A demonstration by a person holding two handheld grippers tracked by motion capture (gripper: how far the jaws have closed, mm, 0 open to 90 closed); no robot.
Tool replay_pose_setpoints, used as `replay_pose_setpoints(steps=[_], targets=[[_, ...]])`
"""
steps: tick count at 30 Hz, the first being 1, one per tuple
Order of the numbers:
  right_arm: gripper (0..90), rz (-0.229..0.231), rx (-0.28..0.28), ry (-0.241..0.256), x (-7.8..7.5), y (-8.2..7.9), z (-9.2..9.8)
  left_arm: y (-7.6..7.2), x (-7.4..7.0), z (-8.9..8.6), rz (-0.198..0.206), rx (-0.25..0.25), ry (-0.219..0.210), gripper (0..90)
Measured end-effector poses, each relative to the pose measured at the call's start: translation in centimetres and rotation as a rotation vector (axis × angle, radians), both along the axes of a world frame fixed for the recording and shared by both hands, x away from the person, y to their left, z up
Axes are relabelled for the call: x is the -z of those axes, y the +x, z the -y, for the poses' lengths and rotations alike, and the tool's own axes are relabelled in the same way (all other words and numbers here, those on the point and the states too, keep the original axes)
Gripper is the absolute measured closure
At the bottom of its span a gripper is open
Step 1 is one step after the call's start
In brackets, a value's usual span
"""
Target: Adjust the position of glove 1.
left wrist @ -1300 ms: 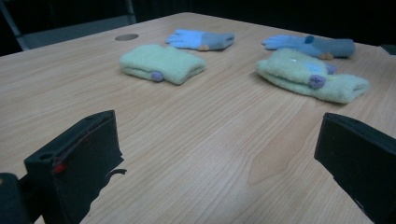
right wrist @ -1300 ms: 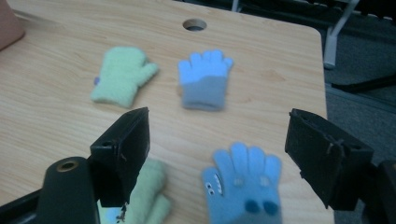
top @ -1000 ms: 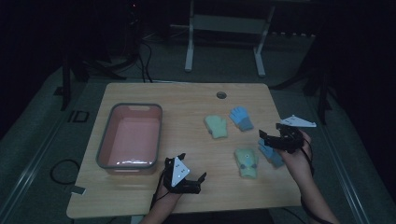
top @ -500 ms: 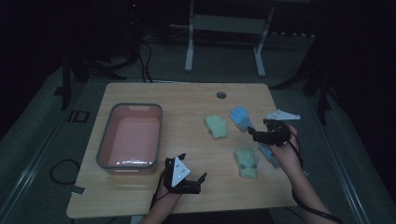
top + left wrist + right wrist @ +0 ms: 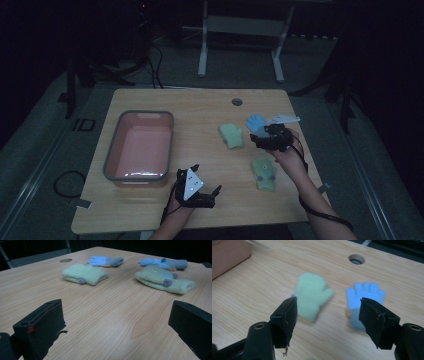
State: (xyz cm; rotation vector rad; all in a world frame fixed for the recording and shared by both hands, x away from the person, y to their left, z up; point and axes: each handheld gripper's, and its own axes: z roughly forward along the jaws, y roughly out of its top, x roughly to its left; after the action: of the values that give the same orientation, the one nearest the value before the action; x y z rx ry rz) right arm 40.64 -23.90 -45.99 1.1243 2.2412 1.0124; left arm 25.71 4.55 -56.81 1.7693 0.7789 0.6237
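On the wooden table (image 5: 200,105) lie two green mittens and two blue gloves. One green mitten (image 5: 231,135) rests mid-table with a blue glove (image 5: 255,122) to its right. My right gripper (image 5: 257,140) hovers open just in front of that pair; its own view has the green mitten (image 5: 312,296) and the blue glove (image 5: 362,300) beyond its spread jaws (image 5: 328,315). The second green mitten (image 5: 264,173) lies nearer the person. My left gripper (image 5: 206,178) rests open at the front edge, empty (image 5: 117,322), facing both mittens (image 5: 85,274) (image 5: 163,280) and both gloves (image 5: 106,261) (image 5: 165,263).
A pink tub (image 5: 140,145) with a grey rim stands on the table's left half, nothing visible inside it. A round cable hole (image 5: 237,102) sits near the far edge. Dark floor, cables and a stand's legs lie beyond the table.
My right gripper has moved left and away from the person, from the table's right edge to just short of the blue glove. The left gripper has stayed put.
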Motion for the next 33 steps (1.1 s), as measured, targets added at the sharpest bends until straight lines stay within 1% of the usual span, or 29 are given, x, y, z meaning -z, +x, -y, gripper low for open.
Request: replay_pose_setpoints(steps=[2, 3, 10, 14, 16, 18, 19, 21, 23, 25, 26, 27, 28, 30, 32, 33], targets=[[33.6, 0.001, -0.019, 0.000, 0.3, 0.5, -0.6, 0.0, 0.0, 0.0, 0.001, 0.005, -0.001, 0.5], [33.6, -0.009, -0.030, 0.006, 0.4, 0.7, -0.9, 0.0, 0.0, 0.0, 0.000, 0.005, -0.002, 0.5], [36.0, -0.036, -0.074, -0.016, 1.4, 2.2, -2.9, 0.0, 0.0, 0.0, 0.003, 0.009, 0.002, 0.5], [37.1, -0.061, -0.095, -0.021, 1.9, 3.1, -3.8, -0.1, 0.0, 0.0, 0.003, 0.010, 0.002, 0.5], [38.9, -0.077, -0.106, -0.014, 2.2, 3.7, -4.2, 0.0, 0.0, 0.0, 0.003, 0.013, 0.005, 0.5], [40.5, -0.085, -0.105, -0.026, 2.5, 4.2, -4.6, 0.0, 0.0, 0.0, 0.003, 0.015, 0.003, 0.5], [40.5, -0.085, -0.105, -0.026, 2.5, 4.2, -4.6, 0.0, 0.0, 0.0, 0.003, 0.015, 0.003, 0.5], [43.7, -0.098, -0.106, -0.020, 2.9, 5.1, -4.9, 0.0, 0.0, 0.0, 0.004, 0.015, 0.003, 0.5], [44.6, -0.106, -0.103, -0.033, 3.2, 5.6, -5.1, -0.1, 0.0, 0.0, 0.005, 0.017, 0.007, 0.5], [46.3, -0.113, -0.100, -0.034, 3.4, 5.9, -5.2, -0.1, 0.0, 0.0, 0.005, 0.018, 0.007, 0.5], [47.7, -0.118, -0.102, -0.032, 3.6, 6.1, -5.2, -0.1, 0.0, 0.0, 0.005, 0.018, 0.006, 0.5], [50.4, -0.135, -0.108, -0.043, 4.3, 6.8, -5.4, -0.1, 0.0, 0.0, 0.004, 0.018, 0.005, 0.5], [50.8, -0.142, -0.105, -0.049, 4.6, 7.0, -5.5, -0.1, 0.0, 0.0, 0.003, 0.017, 0.004, 0.5], [52.1, -0.148, -0.108, -0.050, 5.2, 7.5, -5.6, -0.1, 0.0, 0.0, 0.005, 0.016, 0.002, 0.5], [52.5, -0.152, -0.112, -0.049, 5.4, 7.6, -5.7, -0.1, 0.0, 0.0, 0.005, 0.015, 0.000, 0.5], [54.4, -0.137, -0.120, -0.071, 5.8, 7.9, -6.0, -0.1, 0.0, 0.0, 0.006, 0.015, -0.002, 0.5]])
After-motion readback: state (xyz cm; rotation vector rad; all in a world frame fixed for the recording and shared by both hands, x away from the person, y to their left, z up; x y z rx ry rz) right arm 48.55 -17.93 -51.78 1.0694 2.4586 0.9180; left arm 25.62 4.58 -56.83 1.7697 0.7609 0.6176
